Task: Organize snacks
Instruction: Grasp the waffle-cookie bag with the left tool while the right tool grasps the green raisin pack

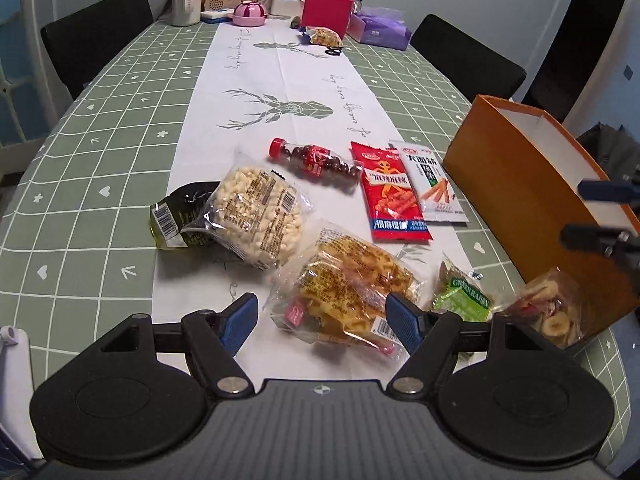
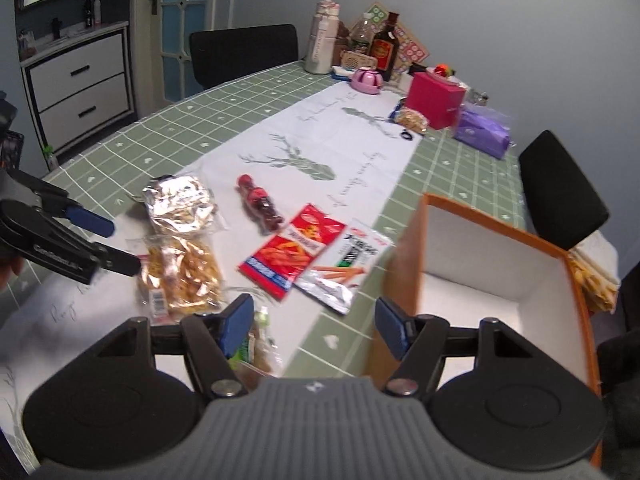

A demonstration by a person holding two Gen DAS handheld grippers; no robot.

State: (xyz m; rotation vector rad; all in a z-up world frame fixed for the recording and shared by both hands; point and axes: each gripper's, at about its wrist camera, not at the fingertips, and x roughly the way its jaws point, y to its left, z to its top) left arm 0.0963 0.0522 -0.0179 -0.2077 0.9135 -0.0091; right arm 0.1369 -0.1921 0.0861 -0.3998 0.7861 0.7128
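I hold my left tool [image 1: 322,316] open above the waffle snack bag [image 1: 344,296], nothing gripped. My right tool [image 2: 312,322] hangs open and empty beside the orange box [image 2: 500,276]. The bag lies flat on the bench [image 1: 100,184], near its front edge, long axis slanting toward the box. I judge pickup comes next: lower, then close across the bag's narrow width.

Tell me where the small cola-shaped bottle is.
In the left wrist view the small cola-shaped bottle lies on its side on the white runner, just left of the red snack packet.
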